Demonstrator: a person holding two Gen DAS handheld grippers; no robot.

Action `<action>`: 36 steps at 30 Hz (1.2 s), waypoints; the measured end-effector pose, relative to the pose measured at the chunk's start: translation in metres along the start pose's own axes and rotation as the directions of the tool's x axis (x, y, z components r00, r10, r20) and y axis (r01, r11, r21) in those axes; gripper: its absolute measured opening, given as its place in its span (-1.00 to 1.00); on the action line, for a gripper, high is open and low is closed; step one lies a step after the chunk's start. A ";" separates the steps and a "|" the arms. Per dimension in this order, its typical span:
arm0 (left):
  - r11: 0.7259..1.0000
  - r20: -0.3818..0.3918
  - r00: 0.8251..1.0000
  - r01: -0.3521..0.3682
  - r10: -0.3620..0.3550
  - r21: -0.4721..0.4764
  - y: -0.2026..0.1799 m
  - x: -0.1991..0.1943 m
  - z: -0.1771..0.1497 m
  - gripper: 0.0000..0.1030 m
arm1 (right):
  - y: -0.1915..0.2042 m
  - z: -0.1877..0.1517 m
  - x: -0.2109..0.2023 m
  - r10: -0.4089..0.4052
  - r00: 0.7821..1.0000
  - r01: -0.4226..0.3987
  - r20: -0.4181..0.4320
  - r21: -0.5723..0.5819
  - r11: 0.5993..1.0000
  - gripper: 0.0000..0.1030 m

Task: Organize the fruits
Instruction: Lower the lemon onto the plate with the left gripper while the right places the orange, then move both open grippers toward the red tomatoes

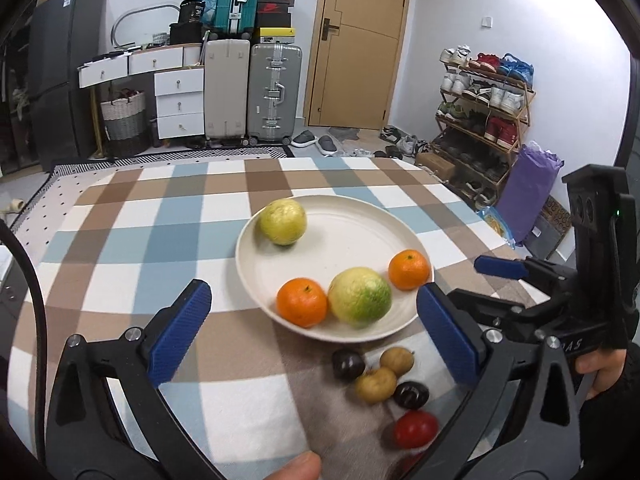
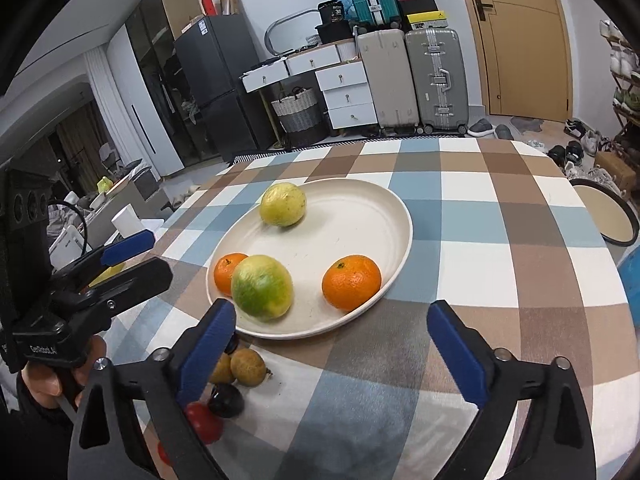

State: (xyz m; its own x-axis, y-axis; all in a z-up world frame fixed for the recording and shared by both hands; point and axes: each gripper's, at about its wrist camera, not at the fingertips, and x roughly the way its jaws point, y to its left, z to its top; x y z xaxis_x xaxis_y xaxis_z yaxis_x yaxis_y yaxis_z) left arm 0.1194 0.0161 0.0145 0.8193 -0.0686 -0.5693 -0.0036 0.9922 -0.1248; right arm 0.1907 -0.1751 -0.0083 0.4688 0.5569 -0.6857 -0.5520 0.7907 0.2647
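Observation:
A cream plate (image 1: pixel 344 236) (image 2: pixel 352 216) on the checked tablecloth holds two yellow-green guavas (image 1: pixel 282 221) (image 1: pixel 360 297) and two oranges (image 1: pixel 302 302) (image 1: pixel 410 269). In front of the plate lie two dark plums (image 1: pixel 348 365), two brown longans (image 1: pixel 376 385) and a red fruit (image 1: pixel 415 429). My left gripper (image 1: pixel 316 332) is open and empty, hovering over the plate's near rim. My right gripper (image 2: pixel 344 344) is open and empty, just in front of the plate; it also shows at the right of the left wrist view (image 1: pixel 500 268). The small fruits sit beside its left finger (image 2: pixel 208 354).
The round table (image 2: pixel 520 264) drops off on all sides. A stool (image 2: pixel 608 212) stands at the right edge. Suitcases (image 1: pixel 252 92), white drawers (image 1: pixel 178 98), a door and a shoe rack (image 1: pixel 484 120) stand far behind.

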 end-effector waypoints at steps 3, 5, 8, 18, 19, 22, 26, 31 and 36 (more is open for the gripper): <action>1.000 -0.014 1.000 -0.022 0.022 0.005 0.002 -0.012 -0.008 0.99 | 0.006 -0.004 -0.006 -0.019 1.000 0.019 -0.001 -0.013 1.000 1.00; 1.000 -0.028 1.000 -0.009 0.009 0.006 0.004 -0.019 -0.015 0.99 | 0.010 -0.007 -0.010 -0.017 1.000 0.017 -0.008 -0.021 1.000 1.00; 1.000 -0.038 0.999 -0.012 0.012 0.011 0.005 -0.028 -0.023 0.99 | 0.015 -0.014 -0.017 -0.018 1.000 0.017 -0.012 -0.027 0.999 1.00; 1.000 -0.058 0.998 -0.018 0.017 -0.012 0.002 -0.049 -0.044 0.99 | 0.024 -0.032 -0.034 -0.035 0.999 0.034 -0.042 -0.019 0.999 1.00; 1.000 -0.062 0.998 -0.016 0.016 -0.012 0.001 -0.049 -0.046 0.99 | 0.023 -0.034 -0.036 -0.035 0.998 0.035 -0.046 -0.013 0.999 1.00; 1.000 -0.072 0.997 -0.016 0.015 -0.002 0.000 -0.051 -0.051 0.99 | 0.024 -0.040 -0.042 -0.032 0.998 0.032 -0.046 0.003 0.999 1.00; 1.000 -0.085 0.996 -0.022 0.021 -0.006 -0.001 -0.053 -0.058 0.99 | 0.025 -0.049 -0.048 -0.031 0.998 0.031 -0.048 0.006 0.999 1.00; 1.000 -0.101 0.995 -0.018 0.019 0.006 -0.005 -0.052 -0.063 0.99 | 0.027 -0.051 -0.049 -0.044 0.997 0.045 -0.064 0.009 0.999 1.00; 1.000 -0.125 0.992 -0.016 0.018 0.024 -0.013 -0.050 -0.069 0.99 | 0.028 -0.053 -0.050 -0.045 0.997 0.045 -0.068 -0.004 0.999 1.00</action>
State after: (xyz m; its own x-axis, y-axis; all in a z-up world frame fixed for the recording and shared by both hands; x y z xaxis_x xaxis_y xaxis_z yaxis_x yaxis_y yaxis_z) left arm 0.0392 -0.0008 -0.0110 0.7409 -0.0628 -0.6687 -0.0024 0.9954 -0.0961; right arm 0.1150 -0.1941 -0.0027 0.4456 0.5020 -0.7413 -0.5330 0.8140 0.2308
